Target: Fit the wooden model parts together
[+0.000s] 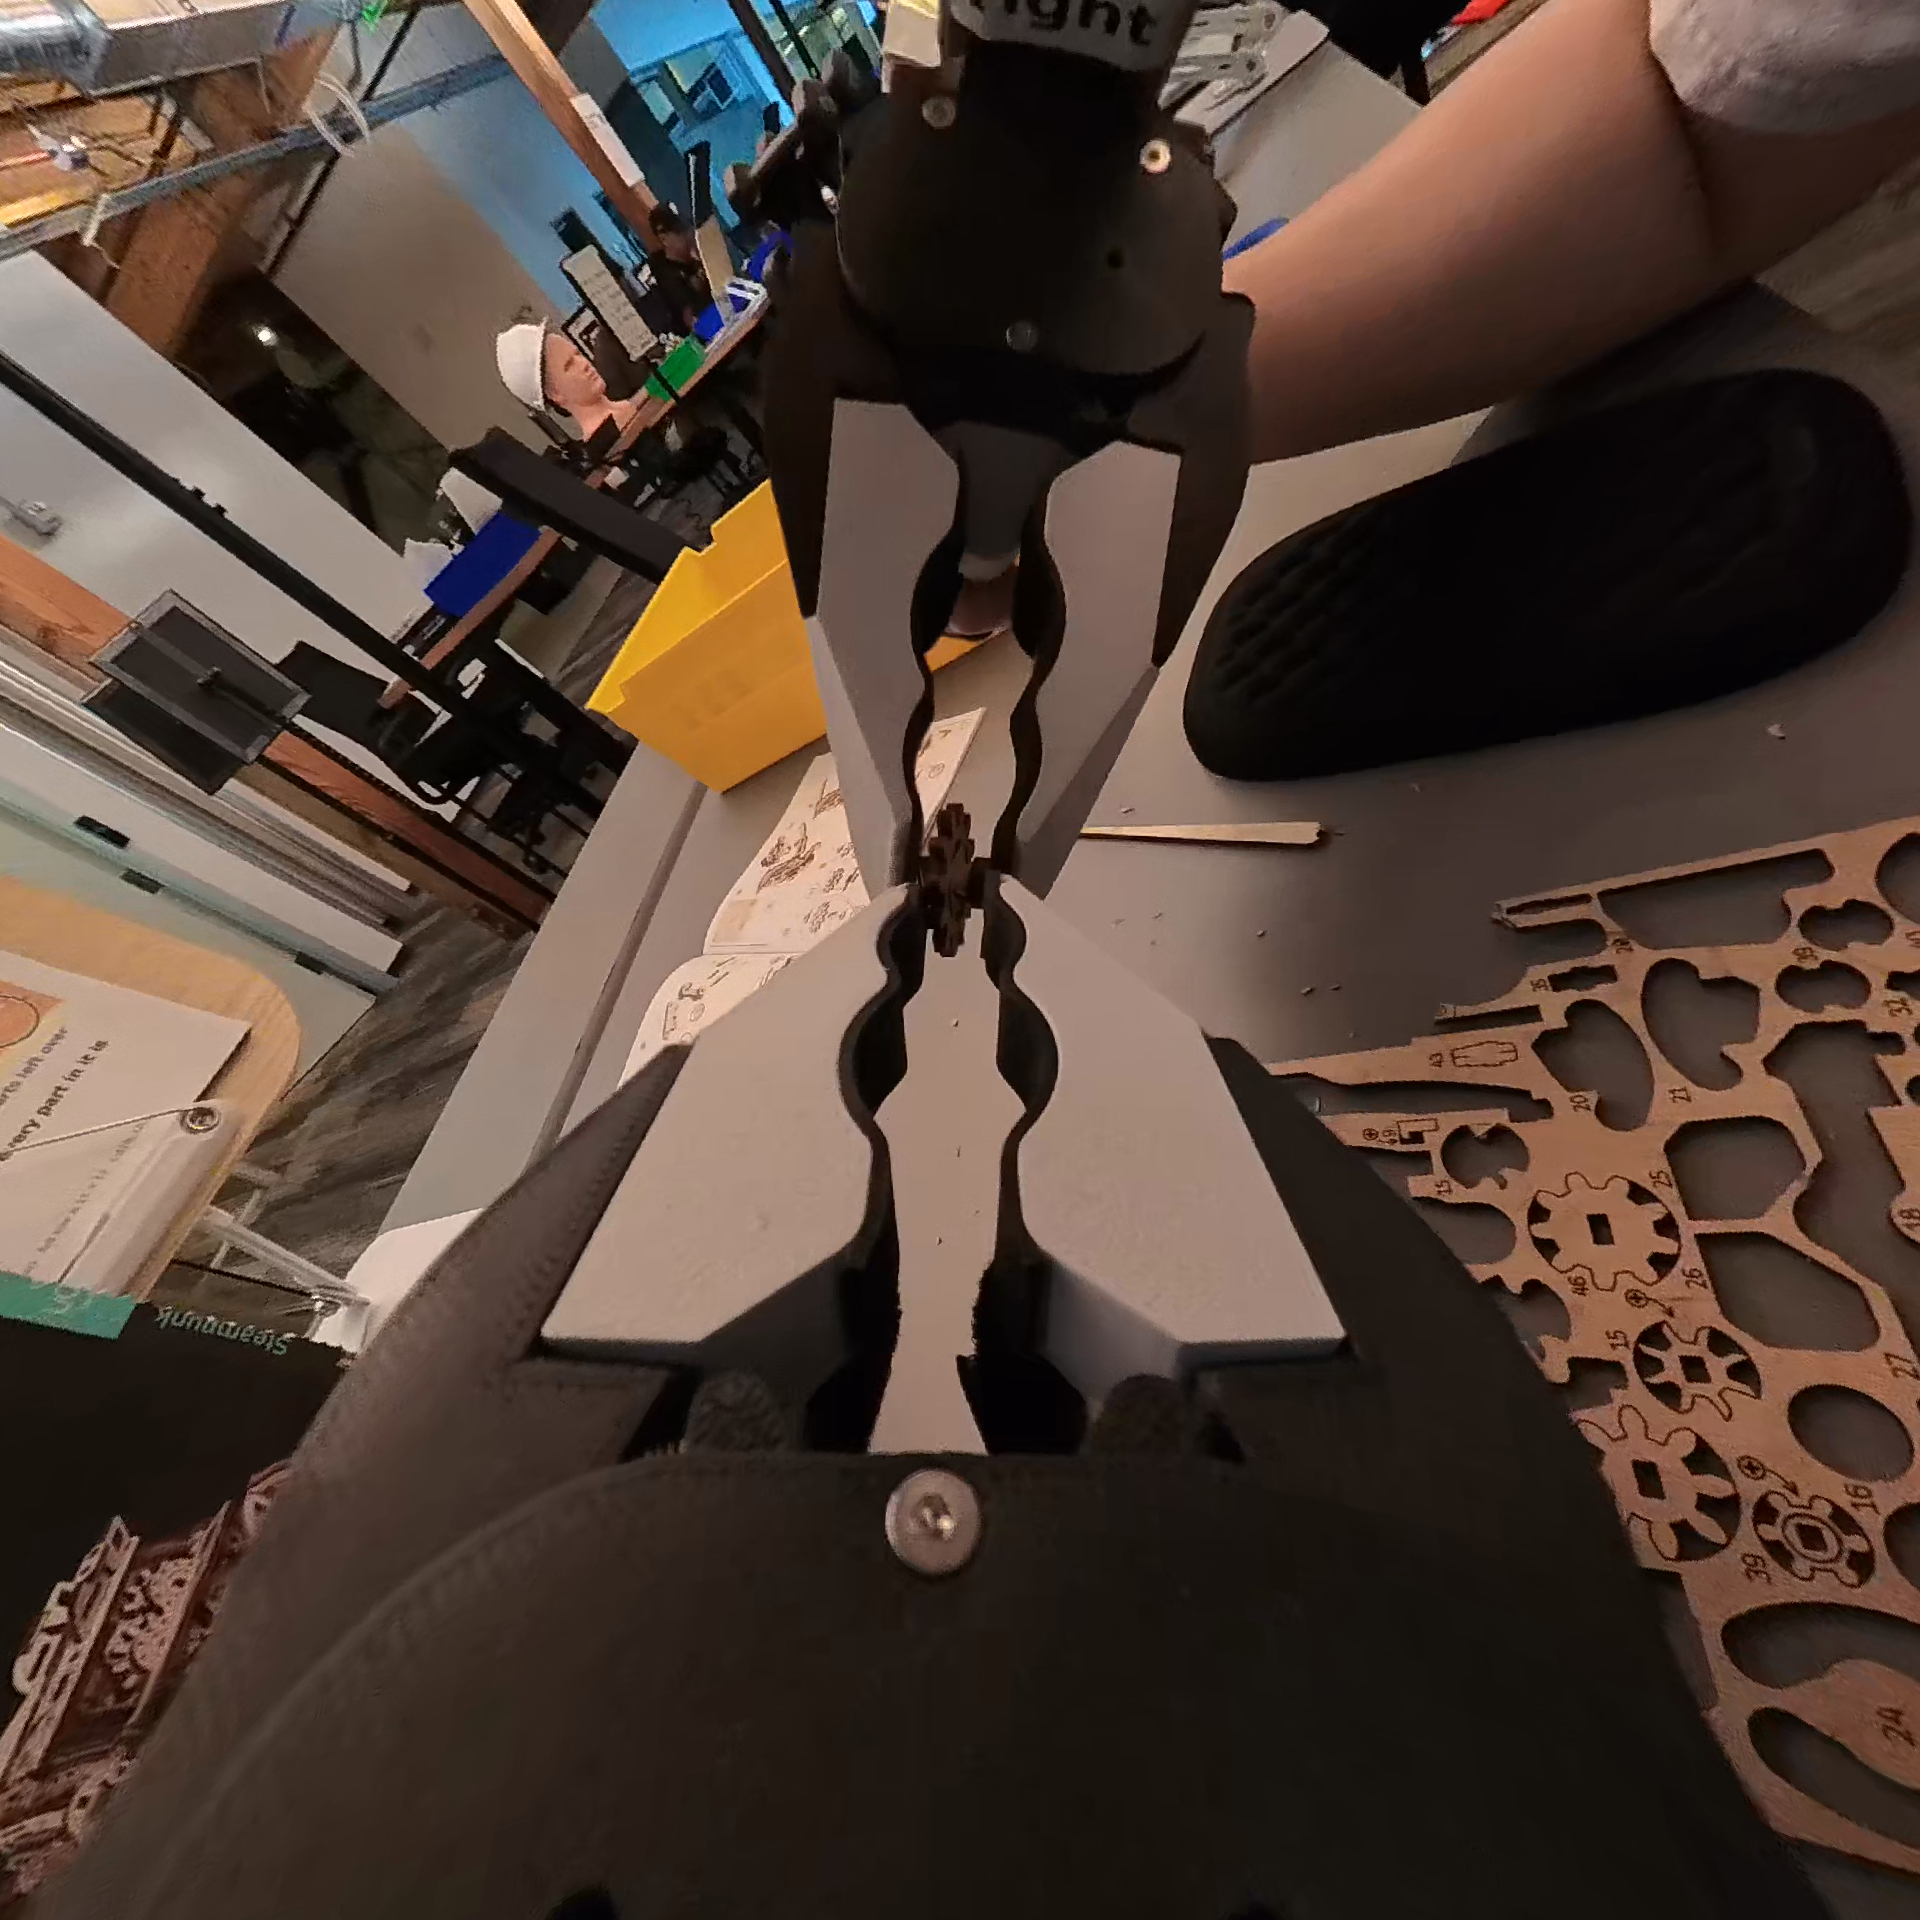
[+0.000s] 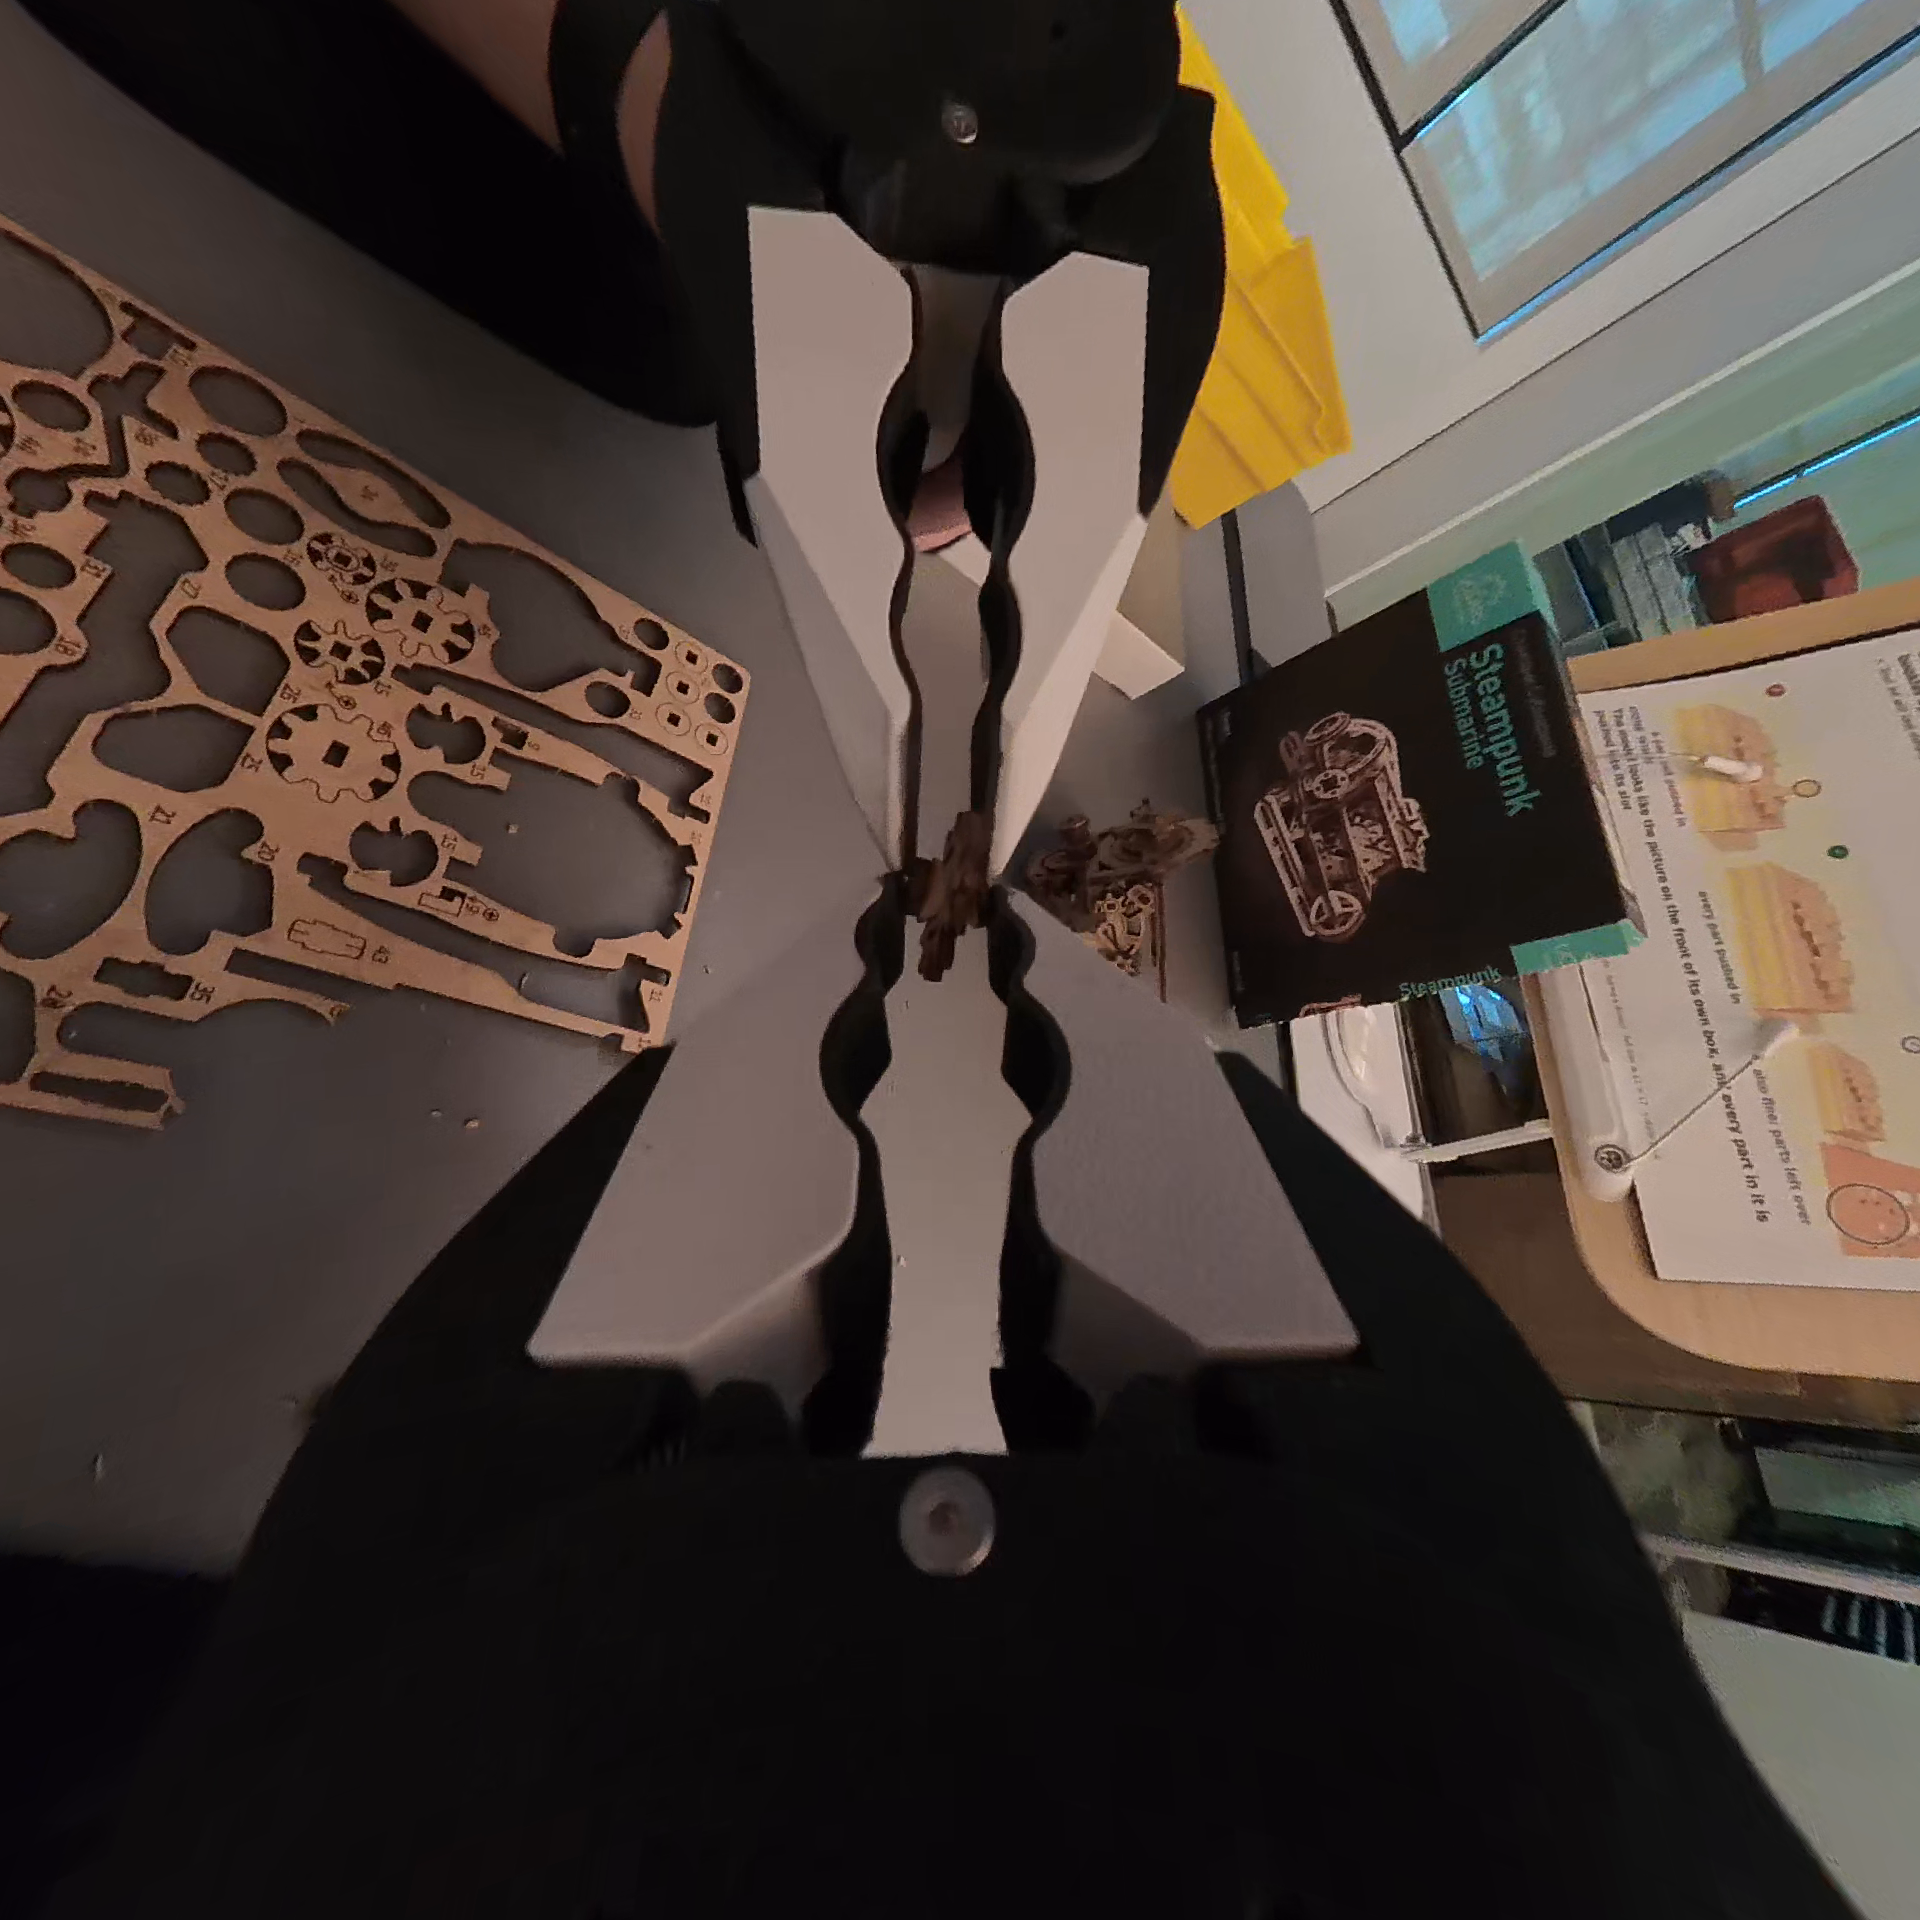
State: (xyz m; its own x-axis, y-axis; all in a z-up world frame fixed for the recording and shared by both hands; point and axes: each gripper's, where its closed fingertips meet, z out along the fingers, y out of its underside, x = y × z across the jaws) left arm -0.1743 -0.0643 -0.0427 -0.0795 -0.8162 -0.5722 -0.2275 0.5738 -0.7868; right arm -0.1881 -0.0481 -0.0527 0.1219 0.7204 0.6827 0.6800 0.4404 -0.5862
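My left gripper point(image 1: 951, 906) and my right gripper point(image 1: 953, 844) meet tip to tip above the grey table point(image 1: 1455, 935). Between the tips is a small dark wooden gear point(image 1: 951, 883), seen edge-on with its teeth showing. Both pairs of fingers are nearly closed and pinch it from opposite ends. In the right wrist view my right gripper point(image 2: 943, 906) comes from below and the left gripper point(image 2: 951, 831) from above, with the gear point(image 2: 951, 888) between them. It looks like two small toothed pieces stacked, but I cannot tell them apart.
A laser-cut wooden sheet point(image 1: 1662, 1299) point(image 2: 312, 727) with several gears lies flat beside the grippers. Also here are a part-built wooden model point(image 2: 1122, 883), a black kit box point(image 2: 1403, 810), a yellow bin point(image 1: 717, 665), an instruction sheet point(image 1: 800, 862), a wooden stick point(image 1: 1195, 831) and a black pad point(image 1: 1558, 582) under a person's arm point(image 1: 1507, 260). The grippers are tip to tip, or close to it.
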